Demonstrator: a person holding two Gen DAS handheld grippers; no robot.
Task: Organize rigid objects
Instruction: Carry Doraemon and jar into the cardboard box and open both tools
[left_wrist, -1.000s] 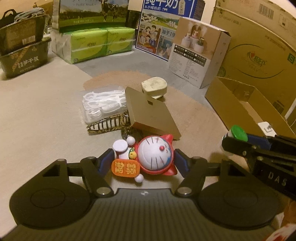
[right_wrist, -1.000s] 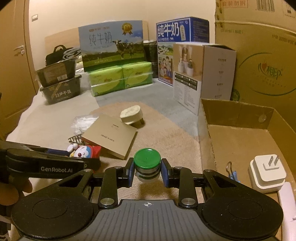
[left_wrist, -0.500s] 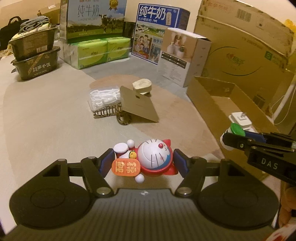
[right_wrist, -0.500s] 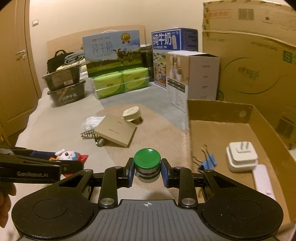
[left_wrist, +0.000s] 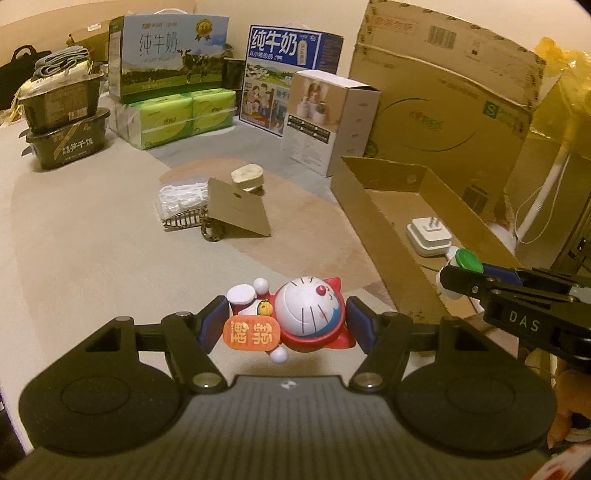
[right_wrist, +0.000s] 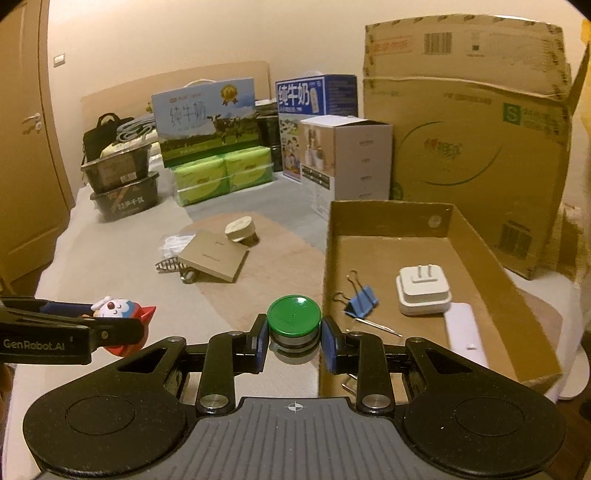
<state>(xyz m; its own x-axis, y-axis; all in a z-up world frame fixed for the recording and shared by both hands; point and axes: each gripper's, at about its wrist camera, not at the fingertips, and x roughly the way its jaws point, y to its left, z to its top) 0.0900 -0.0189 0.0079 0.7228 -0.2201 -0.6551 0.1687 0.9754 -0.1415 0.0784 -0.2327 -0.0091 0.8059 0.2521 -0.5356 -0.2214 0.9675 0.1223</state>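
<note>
My left tongs clamp a round-headed cat figurine, white and blue face, red base, orange sign in front, held clear above the beige bed cover. My right tongs grip a small jar with a green lid just left of the open cardboard box. Both tongs tilt downward, side by side, the left one at the right-wrist view's lower left edge.

left gripper: fingers clamped on load, angled down | right gripper: fingers clamped, angled down
</note>
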